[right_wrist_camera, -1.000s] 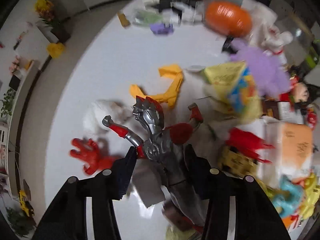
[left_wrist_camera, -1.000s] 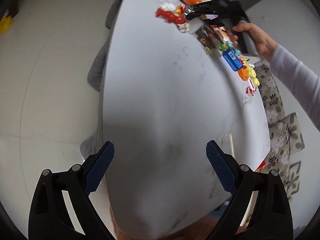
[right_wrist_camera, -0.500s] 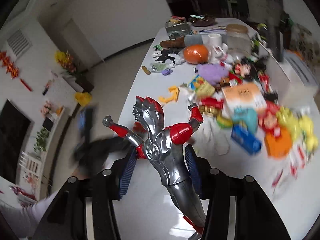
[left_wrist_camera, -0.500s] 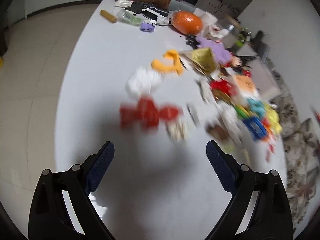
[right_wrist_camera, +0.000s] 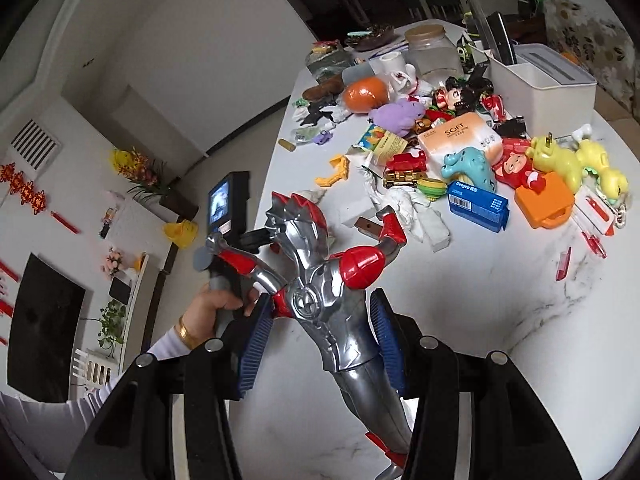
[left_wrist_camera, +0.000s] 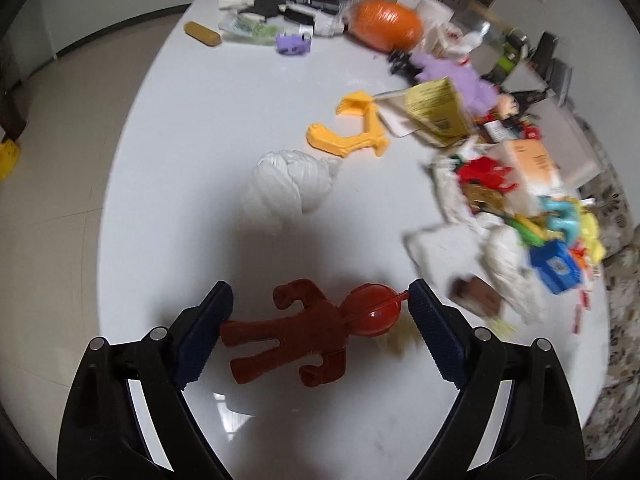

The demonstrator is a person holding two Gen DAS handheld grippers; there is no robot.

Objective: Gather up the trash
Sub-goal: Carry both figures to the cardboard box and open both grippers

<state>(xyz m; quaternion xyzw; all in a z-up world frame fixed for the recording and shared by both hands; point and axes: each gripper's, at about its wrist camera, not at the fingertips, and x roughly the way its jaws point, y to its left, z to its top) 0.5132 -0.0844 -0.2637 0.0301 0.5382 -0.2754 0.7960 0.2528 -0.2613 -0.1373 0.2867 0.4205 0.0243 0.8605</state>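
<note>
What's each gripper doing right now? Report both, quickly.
Left gripper: open, jaws either side of the red figure lying on the table.
Right gripper: closed on the silver and red action figure, lifted.

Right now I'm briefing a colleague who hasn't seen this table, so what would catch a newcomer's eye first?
The silver-and-red action figure, clamped at the waist in the right tool and raised above the table. Next, the dark red figure lying flat between the open left tool's fingers. Behind both, a bright heap of toys and wrappers, with an orange ball at the far end.
</note>
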